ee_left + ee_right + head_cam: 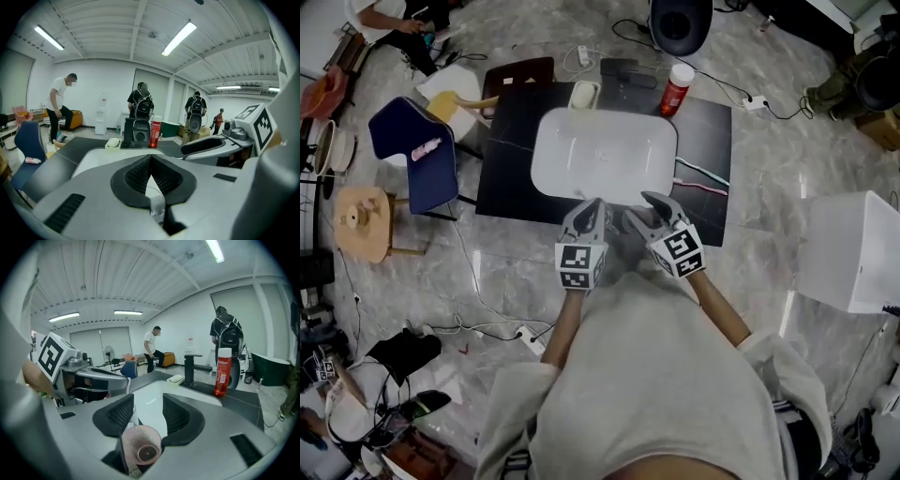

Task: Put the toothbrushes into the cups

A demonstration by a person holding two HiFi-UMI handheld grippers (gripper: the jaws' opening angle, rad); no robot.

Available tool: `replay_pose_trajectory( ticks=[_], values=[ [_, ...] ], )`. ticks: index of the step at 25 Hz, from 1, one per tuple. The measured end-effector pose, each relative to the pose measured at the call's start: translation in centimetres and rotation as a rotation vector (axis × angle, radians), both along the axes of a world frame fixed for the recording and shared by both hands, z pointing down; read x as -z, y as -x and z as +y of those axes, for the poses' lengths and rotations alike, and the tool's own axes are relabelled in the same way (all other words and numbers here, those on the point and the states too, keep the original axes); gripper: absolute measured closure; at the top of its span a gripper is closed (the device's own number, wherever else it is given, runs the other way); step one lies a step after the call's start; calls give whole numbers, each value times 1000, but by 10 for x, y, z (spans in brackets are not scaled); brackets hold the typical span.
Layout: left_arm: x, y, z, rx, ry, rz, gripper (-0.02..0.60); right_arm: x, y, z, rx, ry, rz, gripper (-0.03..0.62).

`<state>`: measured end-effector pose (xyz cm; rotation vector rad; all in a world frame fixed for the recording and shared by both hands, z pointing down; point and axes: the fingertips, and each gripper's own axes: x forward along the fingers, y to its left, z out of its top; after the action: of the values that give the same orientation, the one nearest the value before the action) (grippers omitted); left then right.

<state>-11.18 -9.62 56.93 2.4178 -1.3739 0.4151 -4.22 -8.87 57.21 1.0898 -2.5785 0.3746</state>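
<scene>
**Black counter, brushes lying right of the basin**

Black counter point(511, 178) fills the space ahead of you, with the white basin point(605, 155) sunk in its middle. The teal toothbrush point(703, 174) and the pink toothbrush point(705, 190) lie flat on the strip to the basin's right, side by side and close together. I can make out no cups in any view.

Your left gripper point(592, 208) hangs over the counter's near edge with its pads pressed together on nothing point(151, 164). Your right gripper point(661, 202) is beside it, its pads spread with nothing clamped between them point(147, 401). A round pinkish piece point(143, 446) sits at their root; I cannot tell what it is.

Expect the brushes to be light, thin, stiff and probably slick. Lying flat, they give little height to pinch, so take one across the middle of the handle. Pick the pink one first, as it is nearer you. The strip is narrow, with the basin wall on one side and the counter's right edge on the other. The red bottle point(677, 89) and soap dish point(583, 94) stand well back, out of your way.
</scene>
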Motion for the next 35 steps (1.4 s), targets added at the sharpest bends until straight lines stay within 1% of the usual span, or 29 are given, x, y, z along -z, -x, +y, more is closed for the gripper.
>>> replay_pose_trajectory(
  ticks=[8, 13, 15, 17, 19, 24, 27, 31, 35],
  values=[
    [0, -53, -2, -139, 2, 4, 555, 9, -68, 5, -175, -20, 12, 385],
    [-1, -79, -3, -201, 10, 7, 555, 10, -119, 6, -296, -15, 26, 384],
    [-3, -86, -3, -215, 14, 10, 555, 9, -136, 5, -323, -17, 47, 385],
    [-5, -90, -3, -223, 20, 9, 555, 6, -149, 4, -328, -22, 90, 385],
    [-5, -93, -3, -227, 24, 8, 555, 2, -158, 1, -302, -26, 158, 385],
    [-4, -94, -8, -218, 27, 2, 555, -19, -168, -11, -166, -29, 376, 385],
    [-4, -91, -11, -199, 35, 10, 555, -34, -170, -18, -72, -42, 508, 385],
    [-7, -88, -13, -180, 47, 17, 555, -60, -174, -29, 64, -61, 715, 387],
    [-11, -86, -14, -171, 54, 12, 555, -87, -176, -39, 192, -61, 860, 404]
  ],
)
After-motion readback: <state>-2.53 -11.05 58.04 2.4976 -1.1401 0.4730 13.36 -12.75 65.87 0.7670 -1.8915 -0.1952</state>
